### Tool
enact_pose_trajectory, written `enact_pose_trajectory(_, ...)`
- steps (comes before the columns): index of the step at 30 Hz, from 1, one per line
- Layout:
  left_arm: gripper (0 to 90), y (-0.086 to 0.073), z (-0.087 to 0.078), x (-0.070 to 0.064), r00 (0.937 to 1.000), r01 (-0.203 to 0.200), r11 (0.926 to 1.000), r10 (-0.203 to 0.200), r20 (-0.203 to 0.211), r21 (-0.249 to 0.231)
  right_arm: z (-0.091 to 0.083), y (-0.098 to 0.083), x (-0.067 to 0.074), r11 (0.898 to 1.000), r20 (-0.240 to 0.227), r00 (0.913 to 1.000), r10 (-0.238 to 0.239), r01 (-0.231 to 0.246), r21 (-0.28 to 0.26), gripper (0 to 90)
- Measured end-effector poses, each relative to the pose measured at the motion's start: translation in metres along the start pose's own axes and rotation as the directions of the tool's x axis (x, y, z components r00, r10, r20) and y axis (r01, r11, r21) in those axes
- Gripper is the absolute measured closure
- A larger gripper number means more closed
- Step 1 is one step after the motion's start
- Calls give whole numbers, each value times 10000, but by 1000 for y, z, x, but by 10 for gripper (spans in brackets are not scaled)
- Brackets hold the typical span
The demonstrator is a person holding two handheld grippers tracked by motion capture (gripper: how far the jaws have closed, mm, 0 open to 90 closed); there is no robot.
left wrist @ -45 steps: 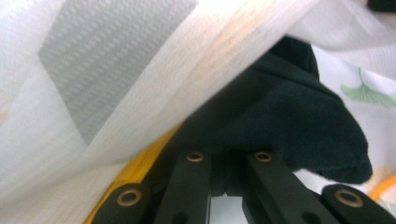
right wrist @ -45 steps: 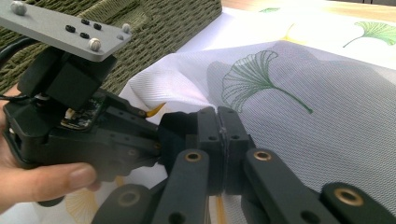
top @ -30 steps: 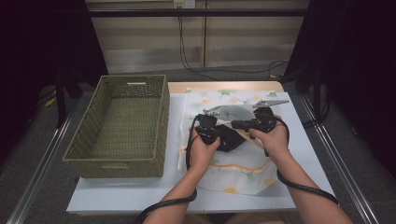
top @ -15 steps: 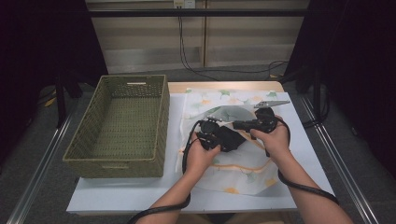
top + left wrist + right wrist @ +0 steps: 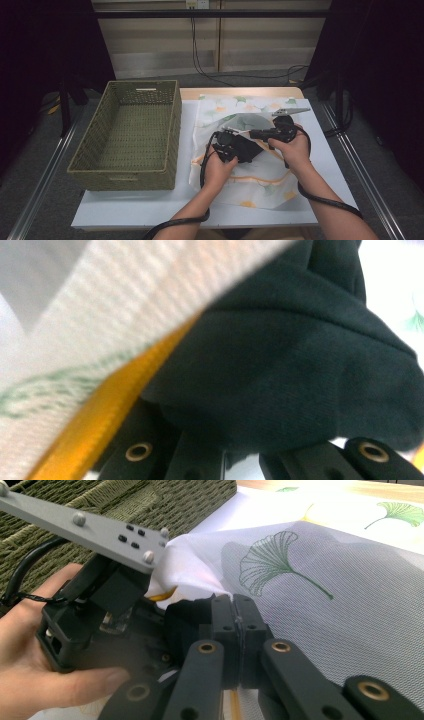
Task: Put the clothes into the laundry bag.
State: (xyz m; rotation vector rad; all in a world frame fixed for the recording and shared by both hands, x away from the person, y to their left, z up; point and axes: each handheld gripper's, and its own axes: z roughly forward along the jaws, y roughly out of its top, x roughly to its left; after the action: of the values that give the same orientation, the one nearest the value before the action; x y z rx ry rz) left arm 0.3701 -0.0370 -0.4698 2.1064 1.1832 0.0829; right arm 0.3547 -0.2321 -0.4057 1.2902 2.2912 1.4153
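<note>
Fabric work: both the left gripper (image 5: 235, 145) and right gripper (image 5: 239, 630) clench the dark cloth (image 5: 280, 365) beside the woven green basket (image 5: 127, 132); lift evenly, clear of the white ginkgo-print sheet (image 5: 325, 580).

The left gripper (image 5: 235, 145) sits a little farther right, nearer the right gripper (image 5: 257, 134), over the dark cloth (image 5: 245, 150).

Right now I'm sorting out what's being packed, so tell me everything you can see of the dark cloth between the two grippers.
The dark cloth is a soft, matte, black or very dark green knit, bunched into rounded folds rather than spread flat. It lies mid-table on the white leaf-printed bag, beside that bag's orange-trimmed edge. The left gripper is against it, the cloth bulging right over its jaws, and the right gripper, jaws closed together, meets it from the other side. Whether either jaw pair pinches the cloth can't be told.
</note>
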Motion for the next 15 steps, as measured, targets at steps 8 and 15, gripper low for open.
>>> enact_pose_trajectory(8,883,2,4,3,9994,327,9987,-322,143,-383,1,-3,-1,9999,-22,10000,16,-16,104,900)
enact_pose_trajectory(15,628,2,-16,3,9936,25,9999,-41,1125,145,-1,-4,1,9998,-93,9999,-48,49,190,900)
